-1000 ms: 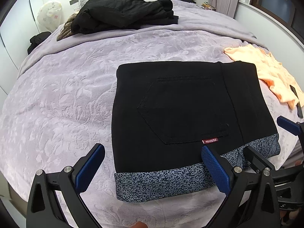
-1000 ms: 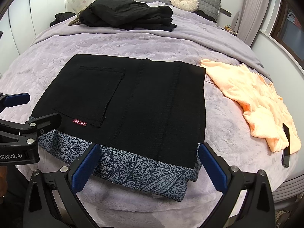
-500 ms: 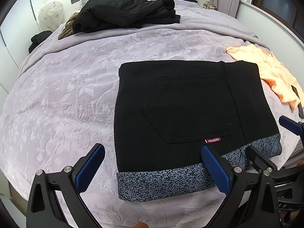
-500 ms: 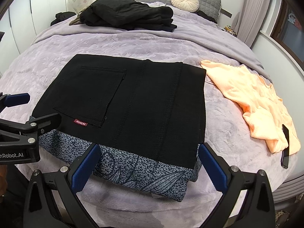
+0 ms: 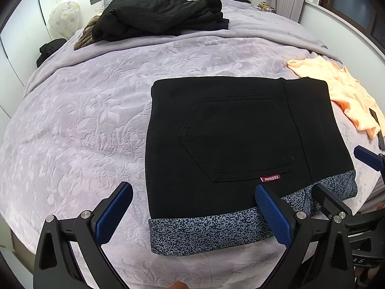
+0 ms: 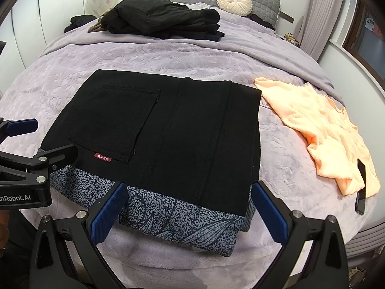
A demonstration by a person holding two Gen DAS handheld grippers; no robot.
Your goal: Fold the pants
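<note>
- Hovering over the near edge of the bed, our left gripper (image 5: 192, 213) has its blue pads spread wide with nothing between them; its right pad overlaps the patterned hem in the picture, so we cannot tell whether it touches the cloth.
- Our right gripper (image 6: 190, 213) is likewise spread wide and empty, its two pads framing the near right part of the folded pants; the bases of both tools are cut off by the bottom of each view.
- In the left wrist view the right gripper shows only as a blue tip and black frame at the right edge; the rest is out of frame.
- The folded black pants (image 5: 240, 134) lie flat as a compact rectangle on the lilac bedspread (image 5: 84, 125), back pocket and small red label (image 5: 270, 178) facing up, just ahead of both grippers.
- A speckled blue-grey layer (image 6: 173, 216) sticks out under the near edge; whether it is lining or a separate piece we cannot tell.
- To the right lies a peach garment (image 6: 322, 130), close to the pants' far right corner, with a dark phone (image 6: 361, 185) partly on its near end.
- Far back sits a heap of black clothes (image 5: 156, 14) and a round cream cushion (image 6: 234, 1).
</note>
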